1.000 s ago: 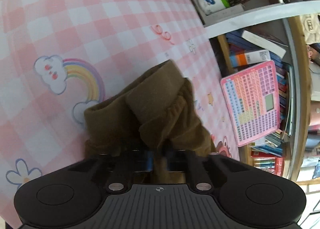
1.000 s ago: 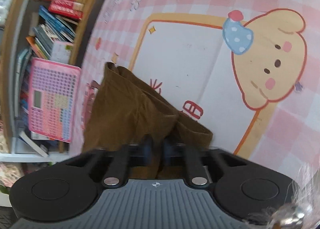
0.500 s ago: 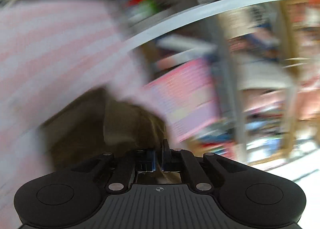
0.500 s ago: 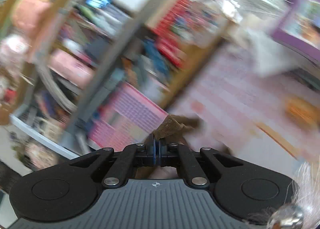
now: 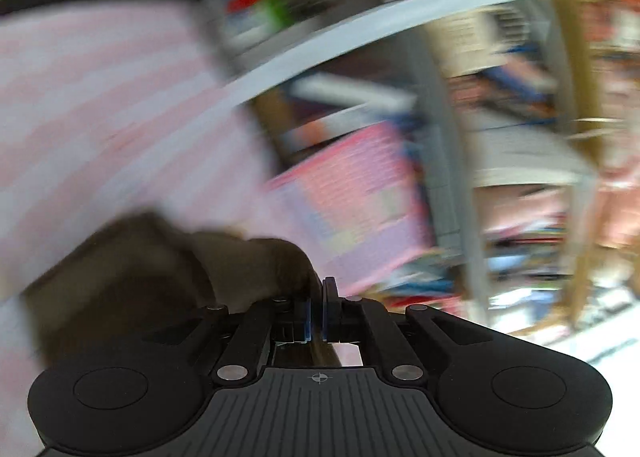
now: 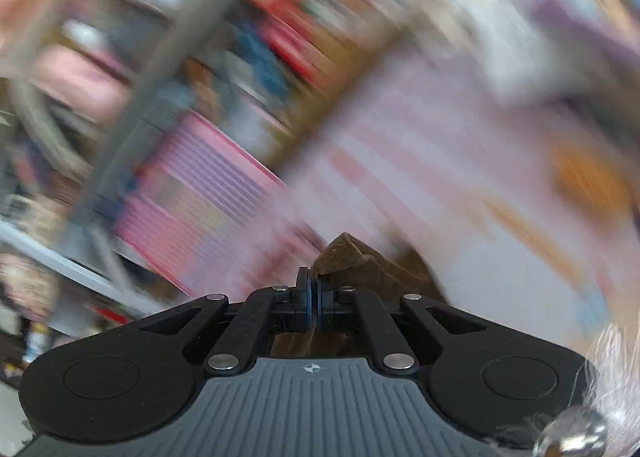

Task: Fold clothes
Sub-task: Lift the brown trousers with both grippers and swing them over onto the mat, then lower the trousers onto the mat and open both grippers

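Observation:
A brown garment (image 5: pixel 160 269) hangs from my left gripper (image 5: pixel 317 307), whose jaws are shut on its edge; the cloth bunches to the left below the fingers. In the right wrist view the same brown garment (image 6: pixel 360 261) sticks up between the jaws of my right gripper (image 6: pixel 313 297), which is shut on it. Both views are heavily blurred by motion. The pink checked mat (image 5: pixel 100 97) lies beneath the cloth, and it also shows in the right wrist view (image 6: pixel 400 145).
A shelf unit with books and a pink toy tablet (image 5: pixel 352 193) stands past the mat's edge; the tablet also shows in the right wrist view (image 6: pixel 192 193). A white shelf board (image 5: pixel 400 17) crosses above. Details are smeared.
Both grippers have closed fully on the brown garment and lifted and swung it toward the shelves. The views went from sharp, looking down at the mat, to blurred.

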Motion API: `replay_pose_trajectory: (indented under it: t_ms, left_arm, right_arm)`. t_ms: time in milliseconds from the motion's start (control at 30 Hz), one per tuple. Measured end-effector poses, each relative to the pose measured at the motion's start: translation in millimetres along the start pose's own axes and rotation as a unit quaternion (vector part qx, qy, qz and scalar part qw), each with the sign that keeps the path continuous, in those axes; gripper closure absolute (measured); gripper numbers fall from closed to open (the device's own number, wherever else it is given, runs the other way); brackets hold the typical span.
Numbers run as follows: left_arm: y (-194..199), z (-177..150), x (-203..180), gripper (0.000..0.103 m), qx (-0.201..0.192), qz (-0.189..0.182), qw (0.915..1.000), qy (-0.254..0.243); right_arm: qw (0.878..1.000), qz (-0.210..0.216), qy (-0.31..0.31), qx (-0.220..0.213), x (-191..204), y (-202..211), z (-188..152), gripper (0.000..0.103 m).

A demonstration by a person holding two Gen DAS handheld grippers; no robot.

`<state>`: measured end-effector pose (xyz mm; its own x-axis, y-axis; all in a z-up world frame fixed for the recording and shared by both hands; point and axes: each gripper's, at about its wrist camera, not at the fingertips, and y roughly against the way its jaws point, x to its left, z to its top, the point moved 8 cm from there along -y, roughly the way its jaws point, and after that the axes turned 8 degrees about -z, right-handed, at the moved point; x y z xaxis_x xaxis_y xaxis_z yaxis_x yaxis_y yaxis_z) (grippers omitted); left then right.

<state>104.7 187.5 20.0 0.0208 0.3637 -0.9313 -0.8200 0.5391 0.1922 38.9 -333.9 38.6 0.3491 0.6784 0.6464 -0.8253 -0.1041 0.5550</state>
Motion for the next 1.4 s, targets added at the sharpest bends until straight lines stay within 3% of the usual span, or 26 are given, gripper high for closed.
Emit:
replay_pose_trajectory:
  t_ms: [67,100,167,233,300,367,433,567,733,767,833,867,933,1033,1133,1200,1233,1267,1300,1400]
  left_arm:
    - [14,1,-18,0.100,-0.003,-0.029,0.9993,-0.022]
    - [21,-6,-5,0.100,0.004,-0.014,0.9998,-0.014]
    - [34,-21,21,0.100,0.018,0.015,0.9997,0.001]
    - [49,-39,60,0.100,0.034,0.058,0.9973,0.031]
    - [58,-61,109,0.100,0.045,0.113,0.9896,0.077]
    - [64,-73,136,0.100,0.048,0.139,0.9839,0.102]
    - [61,-73,142,0.100,0.051,0.151,0.9818,0.103]
    - [42,-48,105,0.100,0.048,0.120,0.9902,0.053]
    - [55,-31,42,0.100,0.015,0.024,0.9996,0.000]
    - [57,-36,54,0.100,0.019,0.037,0.9991,0.008]
    - [62,-46,78,0.100,0.029,0.064,0.9973,0.023]
    - [64,-54,102,0.100,0.038,0.096,0.9938,0.039]
    - [68,-64,132,0.100,0.046,0.124,0.9893,0.062]
    - [65,-65,143,0.100,0.051,0.139,0.9874,0.058]
    - [70,-61,141,0.091,0.048,0.144,0.9873,0.047]
    - [81,-56,140,0.070,0.035,0.151,0.9872,0.038]
    - [88,-53,140,0.051,0.021,0.157,0.9868,0.033]
    - [93,-51,141,0.038,0.007,0.163,0.9862,0.029]
    - [93,-50,144,0.037,0.005,0.166,0.9855,0.034]
    - [90,-47,155,0.037,0.000,0.174,0.9835,0.049]
  right_arm:
    - [0.999,0.029,0.006,-0.032,12,27,14,0.100]
    - [0.998,0.041,0.008,-0.046,16,41,19,0.100]
    - [0.999,0.027,0.001,-0.038,-3,51,5,0.100]
    - [1.000,-0.015,-0.020,0.008,-41,46,-31,0.100]
    - [0.994,-0.073,-0.042,0.068,-83,33,-79,0.100]
    - [0.983,-0.128,-0.057,0.120,-117,18,-123,0.100]
    - [0.975,-0.153,-0.072,0.145,-133,6,-146,0.100]
    - [0.986,-0.118,-0.056,0.107,-103,2,-114,0.100]
    - [1.000,-0.025,-0.006,0.000,-26,37,-39,0.100]
    - [1.000,-0.020,0.002,-0.012,-22,45,-32,0.100]
    - [0.999,-0.043,0.002,0.006,-36,51,-46,0.100]
    - [0.998,-0.062,-0.001,0.027,-48,48,-60,0.100]
    - [0.990,-0.117,-0.005,0.082,-81,32,-98,0.100]
    - [0.979,-0.168,-0.005,0.117,-109,12,-130,0.100]
    - [0.975,-0.186,0.000,0.121,-117,5,-141,0.099]
    - [0.974,-0.193,0.007,0.115,-115,7,-140,0.098]
    - [0.974,-0.198,0.012,0.109,-116,12,-140,0.092]
    - [0.973,-0.203,0.017,0.104,-118,18,-140,0.085]
    - [0.973,-0.209,0.021,0.101,-119,19,-141,0.079]
    - [0.969,-0.223,0.033,0.099,-120,16,-145,0.078]
